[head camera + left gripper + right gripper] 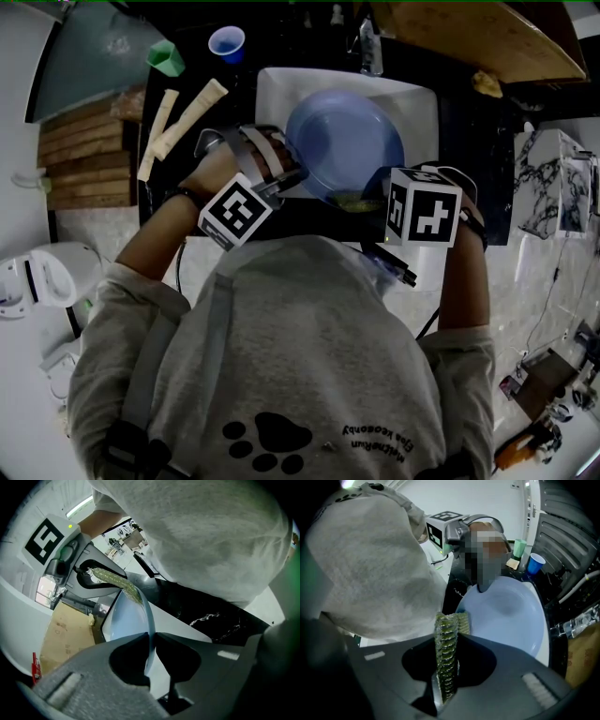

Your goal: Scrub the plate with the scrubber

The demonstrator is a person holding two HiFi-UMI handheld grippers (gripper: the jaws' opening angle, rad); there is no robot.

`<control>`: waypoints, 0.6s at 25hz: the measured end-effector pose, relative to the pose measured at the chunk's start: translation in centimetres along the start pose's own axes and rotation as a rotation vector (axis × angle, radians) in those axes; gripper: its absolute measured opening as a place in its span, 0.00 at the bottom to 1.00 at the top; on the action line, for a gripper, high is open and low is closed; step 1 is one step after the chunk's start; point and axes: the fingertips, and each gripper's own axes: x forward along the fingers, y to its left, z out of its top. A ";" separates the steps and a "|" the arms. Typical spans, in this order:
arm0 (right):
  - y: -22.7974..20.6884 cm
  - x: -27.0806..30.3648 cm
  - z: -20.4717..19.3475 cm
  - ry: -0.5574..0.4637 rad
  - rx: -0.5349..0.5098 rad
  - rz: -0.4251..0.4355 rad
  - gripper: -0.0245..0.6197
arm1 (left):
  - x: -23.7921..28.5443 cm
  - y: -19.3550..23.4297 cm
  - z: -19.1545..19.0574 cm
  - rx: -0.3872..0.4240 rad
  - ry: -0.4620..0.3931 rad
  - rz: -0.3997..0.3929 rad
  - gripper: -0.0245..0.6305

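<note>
Left gripper (152,637) pinches the pale-blue plate (129,620), right gripper (447,637) clamps the ridged green scrubber (446,663)

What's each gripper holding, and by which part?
Left gripper pinches the blue plate by its rim. Right gripper clamps the green scrubber across its near part, the far end sticking out toward the plate.

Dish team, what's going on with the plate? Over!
Left gripper shut on plate rim. Right gripper shut on scrubber, at plate's near edge. Plate tilted over sink, nothing in the way.
</note>
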 end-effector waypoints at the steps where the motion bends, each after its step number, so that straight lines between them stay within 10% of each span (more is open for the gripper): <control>1: 0.0 -0.1 0.1 -0.004 -0.001 -0.003 0.14 | 0.1 -0.1 0.0 -0.002 -0.001 -0.003 0.11; 7: -0.9 -2.0 1.4 -0.085 -0.050 -0.094 0.14 | 0.2 -0.3 -0.3 -0.013 -0.002 -0.015 0.10; 15: -6.9 -5.2 1.1 -0.109 -0.094 -0.429 0.14 | 0.2 -0.6 -0.3 -0.016 -0.008 -0.027 0.10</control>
